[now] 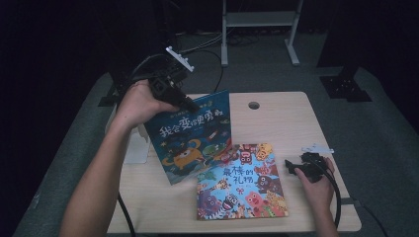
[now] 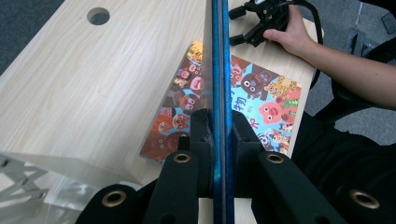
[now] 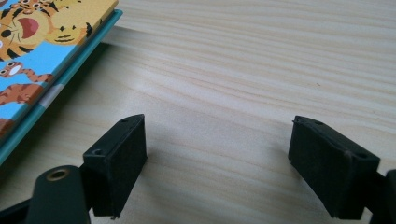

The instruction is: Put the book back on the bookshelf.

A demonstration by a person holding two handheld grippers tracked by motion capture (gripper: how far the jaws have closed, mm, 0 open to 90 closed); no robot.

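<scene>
High view: left gripper (image 1: 190, 104) pinching top edge of blue book (image 1: 195, 136), lifted and tilted over table (image 1: 281, 113); colourful book (image 1: 242, 182) flat beneath; right gripper (image 1: 291, 165) resting just right of it

Left gripper view: jaws clamped on blue book's edge (image 2: 219, 70)

Right gripper view: jaws spread wide over bare wood, colourful book (image 3: 42, 42) at left

From the high view I'm looking at a dim, dark scene — only the table (image 1: 276, 123) catches light, and the surroundings fall to near black. My left gripper view is brighter and evenly lit, the near jaws soft. In the right gripper view the wood grain is crisp — a soft shadow lies under the book's edge (image 3: 56, 88).
</scene>
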